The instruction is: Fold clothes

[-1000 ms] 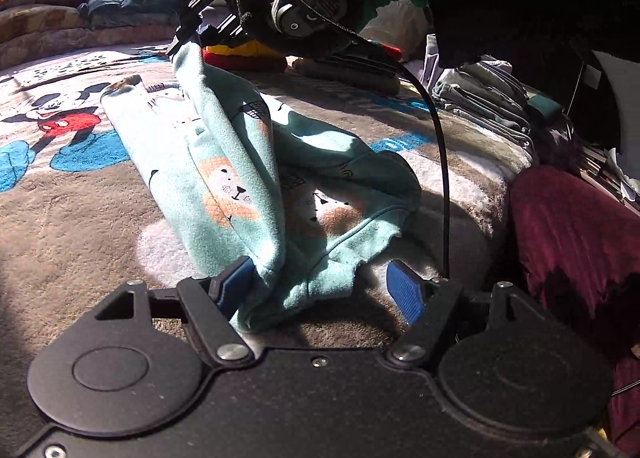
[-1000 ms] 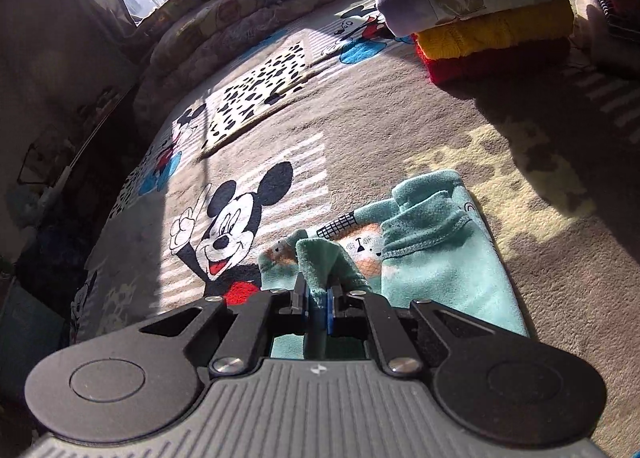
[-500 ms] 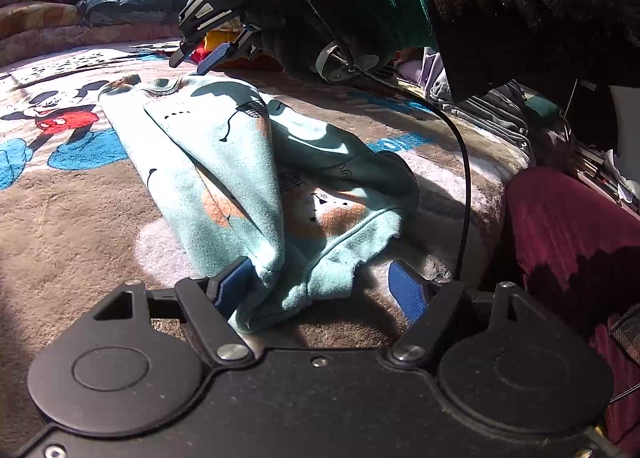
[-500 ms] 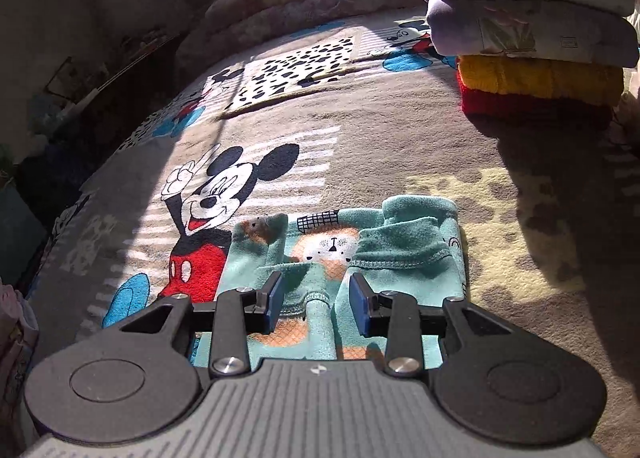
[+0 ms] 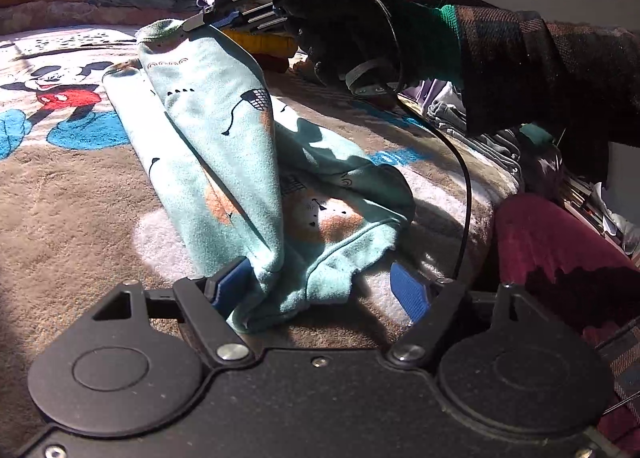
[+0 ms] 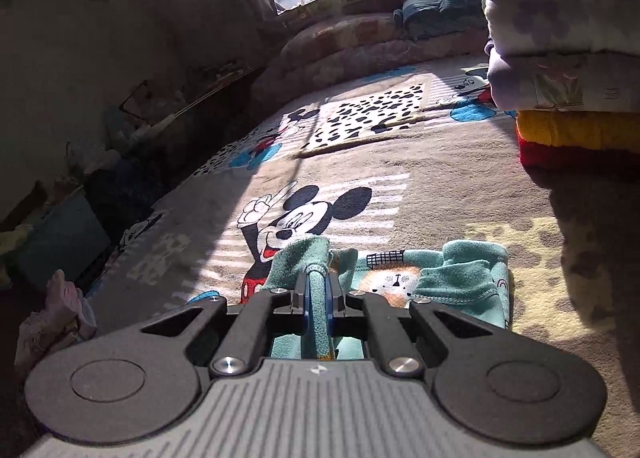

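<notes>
On the blanket (image 6: 420,186), right hand-held gripper (image 6: 317,296) pinches the teal garment (image 5: 224,146) edge (left hand-held gripper (image 5: 320,286) gapes wide).

Surface: brown plush cartoon-mouse blanket (image 6: 420,162).
Near end: teal printed garment (image 5: 240,162), one end lifted.
Far right: folded clothes stack (image 6: 568,70).
Far edge: rolled quilts (image 6: 360,46).
</notes>
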`<state>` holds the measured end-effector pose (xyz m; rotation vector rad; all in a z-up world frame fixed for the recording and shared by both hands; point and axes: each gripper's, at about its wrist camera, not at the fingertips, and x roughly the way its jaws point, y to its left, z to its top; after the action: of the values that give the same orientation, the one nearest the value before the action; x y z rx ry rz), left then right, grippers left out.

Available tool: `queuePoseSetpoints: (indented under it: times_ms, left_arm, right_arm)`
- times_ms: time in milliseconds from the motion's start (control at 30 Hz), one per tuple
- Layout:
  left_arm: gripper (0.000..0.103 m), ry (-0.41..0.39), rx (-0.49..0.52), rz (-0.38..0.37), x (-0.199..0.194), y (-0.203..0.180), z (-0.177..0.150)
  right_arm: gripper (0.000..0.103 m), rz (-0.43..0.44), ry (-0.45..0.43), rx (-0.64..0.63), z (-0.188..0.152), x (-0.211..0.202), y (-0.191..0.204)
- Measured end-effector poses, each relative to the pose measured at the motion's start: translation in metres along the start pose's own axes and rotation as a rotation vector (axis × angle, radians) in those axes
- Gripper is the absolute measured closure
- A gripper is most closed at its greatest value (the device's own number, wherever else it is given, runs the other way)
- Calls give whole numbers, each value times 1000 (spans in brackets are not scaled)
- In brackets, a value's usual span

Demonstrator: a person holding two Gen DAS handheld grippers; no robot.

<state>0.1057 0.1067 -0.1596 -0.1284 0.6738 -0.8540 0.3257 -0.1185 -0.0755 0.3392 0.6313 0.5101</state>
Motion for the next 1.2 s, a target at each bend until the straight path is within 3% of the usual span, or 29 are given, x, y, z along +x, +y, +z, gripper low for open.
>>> queuePoseSetpoints:
  times_ms: [233,333,833,1000,1067,1200]
  left_arm:
    - [26,-74,-444,-228,-12,58,-5]
    - [26,-98,-534,-284,-14,69,-8]
    - [26,-138,-657,-353,-16,77,-15]
    - [26,-133,-664,-350,-11,79,-18]
    - [26,-127,-664,-342,-9,79,-18]
    - [26,-121,-658,-320,-9,80,-19]
  right_arm:
    - [94,53,-52,13,7,4,0]
    - [94,45,-53,44,5,10,-5]
    - [94,4,-2,164,-19,52,-38]
    - [94,-18,45,190,-28,66,-48]
    - [92,-67,76,173,-31,72,-49]
    - [87,-50,71,199,-24,64,-46]
